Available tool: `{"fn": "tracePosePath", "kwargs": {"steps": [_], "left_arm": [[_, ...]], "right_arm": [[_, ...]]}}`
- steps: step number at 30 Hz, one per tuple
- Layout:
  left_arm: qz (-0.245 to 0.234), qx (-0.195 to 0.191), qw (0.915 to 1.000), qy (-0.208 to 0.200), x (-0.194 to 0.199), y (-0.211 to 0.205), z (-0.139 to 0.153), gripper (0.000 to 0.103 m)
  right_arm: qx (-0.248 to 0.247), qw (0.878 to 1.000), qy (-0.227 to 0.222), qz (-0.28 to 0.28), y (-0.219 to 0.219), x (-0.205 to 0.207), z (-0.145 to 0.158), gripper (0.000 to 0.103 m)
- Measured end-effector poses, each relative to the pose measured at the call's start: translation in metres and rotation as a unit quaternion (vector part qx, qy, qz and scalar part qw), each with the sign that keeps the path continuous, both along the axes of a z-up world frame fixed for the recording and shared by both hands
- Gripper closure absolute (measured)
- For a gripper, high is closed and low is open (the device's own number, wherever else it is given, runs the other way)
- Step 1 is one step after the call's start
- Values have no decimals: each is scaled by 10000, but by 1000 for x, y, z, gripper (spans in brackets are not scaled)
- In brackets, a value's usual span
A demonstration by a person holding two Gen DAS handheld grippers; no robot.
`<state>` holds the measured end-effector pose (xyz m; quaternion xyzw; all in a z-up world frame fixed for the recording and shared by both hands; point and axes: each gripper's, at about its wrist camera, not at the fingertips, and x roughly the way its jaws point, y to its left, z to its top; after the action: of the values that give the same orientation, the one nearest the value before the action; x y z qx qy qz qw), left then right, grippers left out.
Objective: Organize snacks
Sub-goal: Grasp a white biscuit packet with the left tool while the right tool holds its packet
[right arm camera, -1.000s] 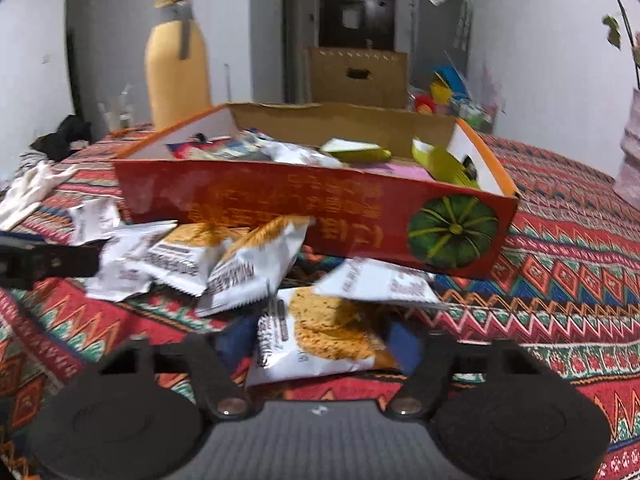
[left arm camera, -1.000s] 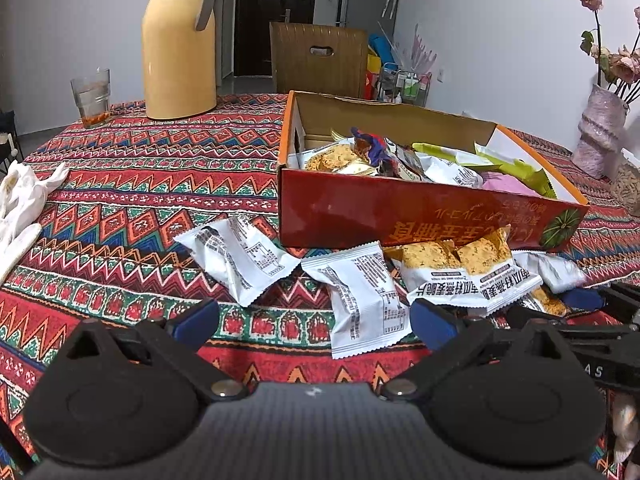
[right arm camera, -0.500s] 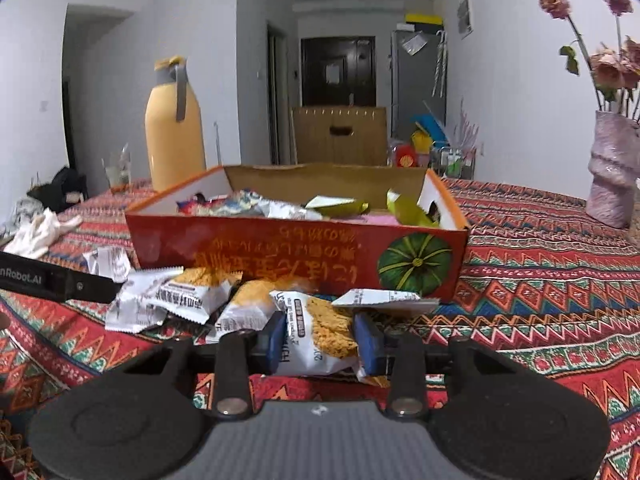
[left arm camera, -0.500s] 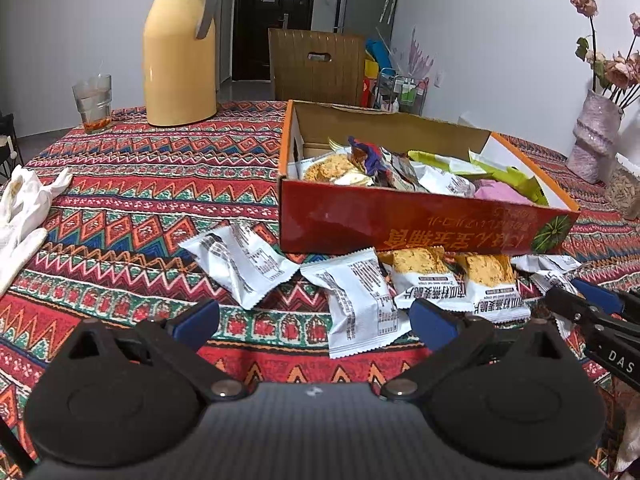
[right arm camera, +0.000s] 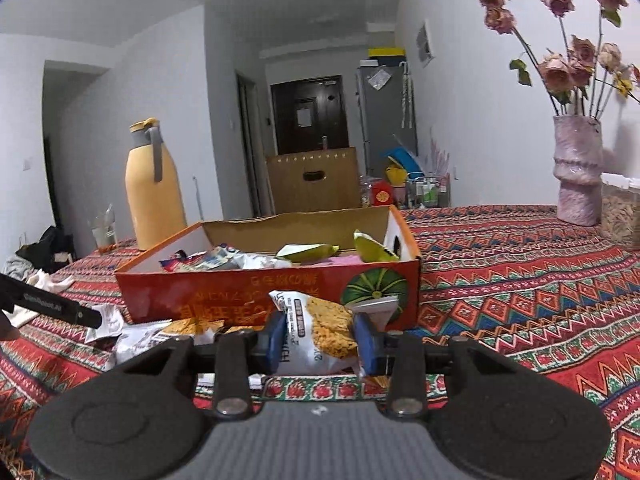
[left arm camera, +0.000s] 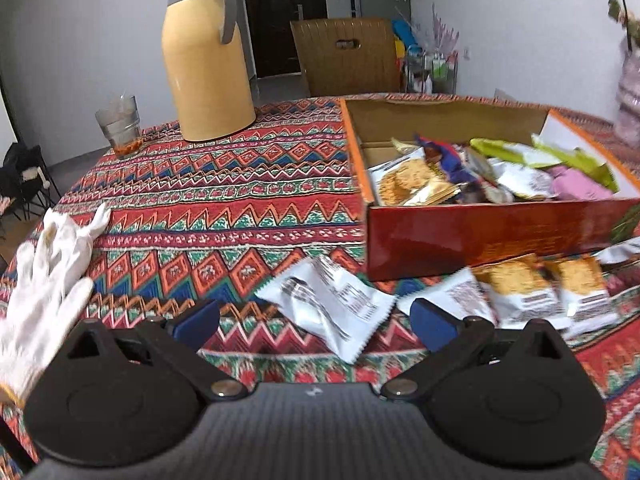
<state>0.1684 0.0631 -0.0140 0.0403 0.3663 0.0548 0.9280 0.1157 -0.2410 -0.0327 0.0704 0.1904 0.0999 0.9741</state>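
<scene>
An open red and orange cardboard box (left arm camera: 480, 236) (right arm camera: 224, 292) holds several snack packets. Loose packets lie on the patterned tablecloth in front of it. My right gripper (right arm camera: 320, 338) is shut on a white cracker packet (right arm camera: 316, 328) and holds it above the cloth, in front of the box wall. My left gripper (left arm camera: 316, 322) is open and empty, low over the cloth, with a white packet (left arm camera: 328, 304) lying between its fingers. More cracker packets (left arm camera: 536, 292) lie to its right. The left gripper's finger (right arm camera: 52, 306) shows at the left of the right wrist view.
A yellow thermos jug (left arm camera: 208, 60) and a glass (left arm camera: 119, 126) stand at the back left. A white glove (left arm camera: 44, 276) lies at the left edge. A vase of dried roses (right arm camera: 578, 168) and a clear container (right arm camera: 620, 212) stand at the right. A wooden chair (left arm camera: 348, 56) is behind the table.
My right gripper has shut on the cracker packet and lifted it off the cloth. My left gripper has moved left, now over the leftmost white packet, still open.
</scene>
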Motion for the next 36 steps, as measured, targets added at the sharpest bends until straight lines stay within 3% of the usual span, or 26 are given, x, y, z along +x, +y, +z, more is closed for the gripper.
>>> {"fn": "tracePosePath", "kwargs": {"steps": [9, 11, 13, 18, 19, 36], "left_arm": [[219, -122, 9996, 95, 33, 11, -25, 1], [177, -187, 9995, 177, 35, 12, -29, 14], [66, -378, 9991, 186, 35, 15, -29, 36], [-107, -523, 9985, 134, 30, 14, -27, 70], [-134, -536, 9984, 124, 28, 13, -26, 73], [-259, -627, 9965, -483, -29, -5, 18, 74]], "right_arm": [[27, 9999, 123, -118, -1, 6, -5, 67], [29, 9998, 164, -111, 0, 7, -6, 67], [32, 9998, 183, -111, 0, 8, -6, 67], [32, 9997, 193, -127, 0, 9, -6, 67], [33, 9997, 193, -127, 0, 9, -6, 67], [27, 9997, -182, -153, -1, -8, 8, 67]]}}
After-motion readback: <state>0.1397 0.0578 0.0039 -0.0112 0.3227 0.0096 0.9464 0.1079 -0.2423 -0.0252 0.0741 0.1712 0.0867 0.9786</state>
